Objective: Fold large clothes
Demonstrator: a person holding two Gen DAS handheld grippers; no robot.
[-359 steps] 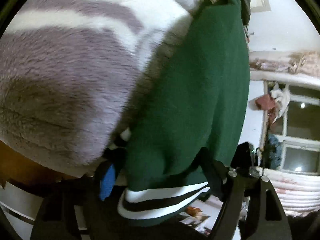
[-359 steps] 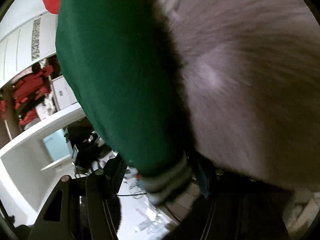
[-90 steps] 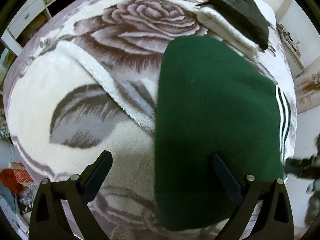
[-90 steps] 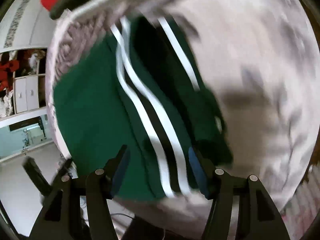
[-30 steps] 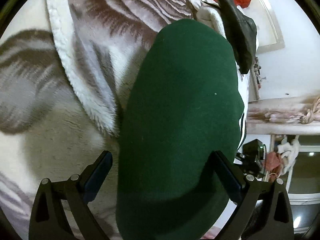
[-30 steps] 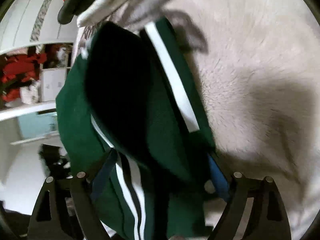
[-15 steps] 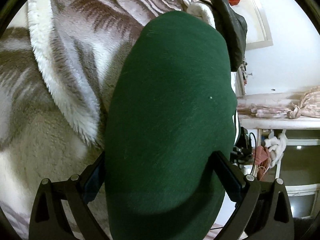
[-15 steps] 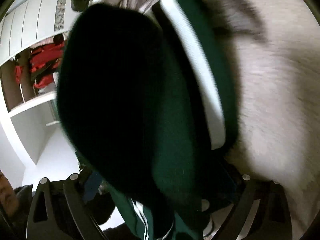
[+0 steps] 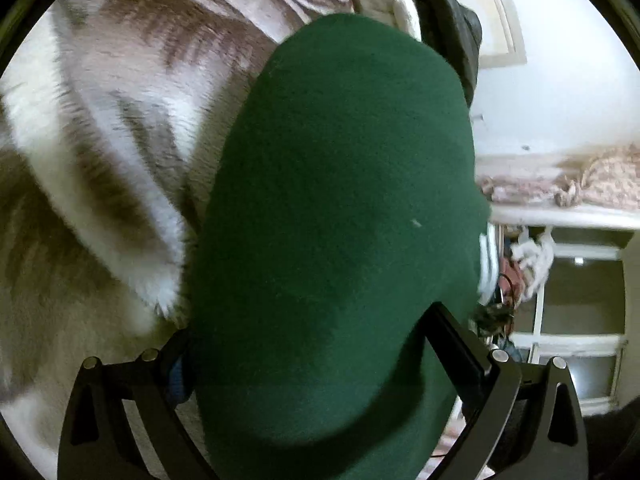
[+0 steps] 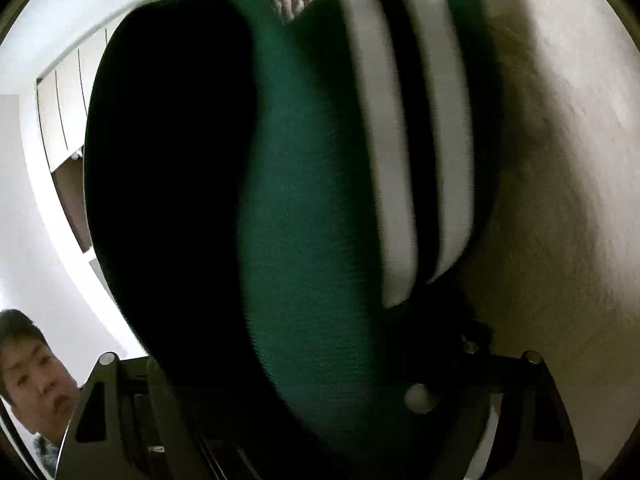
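Both jaws straddle thick folds of the green garment (image 9: pixel 340 208), seemingly closing on it though not visibly pinched: left gripper (image 9: pixel 312 364) on plain cloth, right gripper (image 10: pixel 312 368) near the white stripes (image 10: pixel 384 160). It lies bunched on the blanket (image 9: pixel 100 152). A thick bundle may slip, undoing the fold.

White wall (image 9: pixel 552 92), window (image 9: pixel 580 292), floral blanket (image 9: pixel 100 120).

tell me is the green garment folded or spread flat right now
Folded: the green garment is a compact doubled bundle on the blanket, its layered striped hem showing.
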